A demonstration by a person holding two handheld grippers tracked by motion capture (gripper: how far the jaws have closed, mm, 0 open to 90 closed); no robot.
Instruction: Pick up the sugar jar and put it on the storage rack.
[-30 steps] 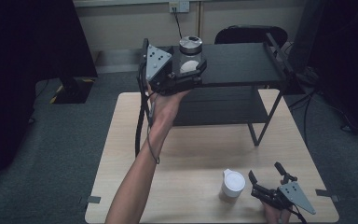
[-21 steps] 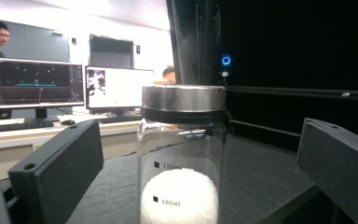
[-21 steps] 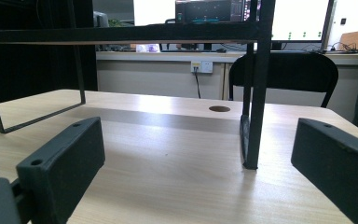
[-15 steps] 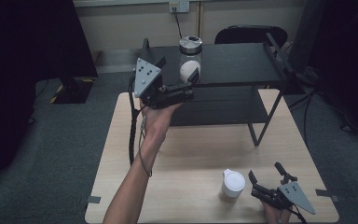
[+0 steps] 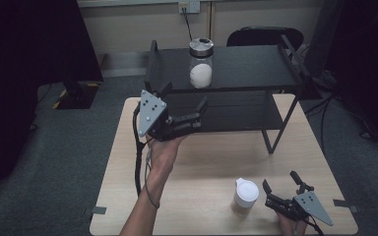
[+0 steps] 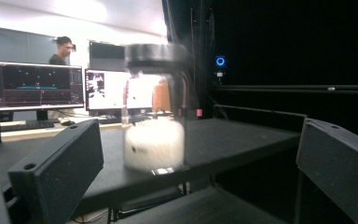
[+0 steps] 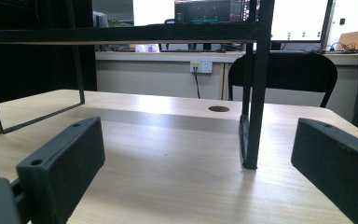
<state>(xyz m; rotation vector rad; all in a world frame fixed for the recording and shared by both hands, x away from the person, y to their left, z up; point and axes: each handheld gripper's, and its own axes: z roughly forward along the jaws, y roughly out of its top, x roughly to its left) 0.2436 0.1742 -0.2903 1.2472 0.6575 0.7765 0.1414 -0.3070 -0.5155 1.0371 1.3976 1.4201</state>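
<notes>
A glass jar (image 5: 201, 64) with a metal lid and white contents stands upright on the top of the black two-level shelf (image 5: 256, 66). My left gripper (image 5: 186, 96) hangs open in the air in front of the shelf, a short way back from the jar. In the left gripper view the jar (image 6: 154, 116) stands ahead between the open jaws, untouched. My right gripper (image 5: 279, 180) rests open near the table's front right, beside a white lidded cup (image 5: 246, 193). Its view looks along the tabletop at a shelf leg (image 7: 254, 93).
The shelf takes up the back half of the wooden table (image 5: 216, 157). A black chair (image 5: 263, 37) stands behind it. Monitors and a person (image 6: 60, 49) are far off in the left gripper view. A round hole (image 7: 219, 108) sits in the tabletop.
My left gripper has let go of the jar and drawn back and down from the top shelf toward the person. The jar stays on the shelf. The right gripper has not moved.
</notes>
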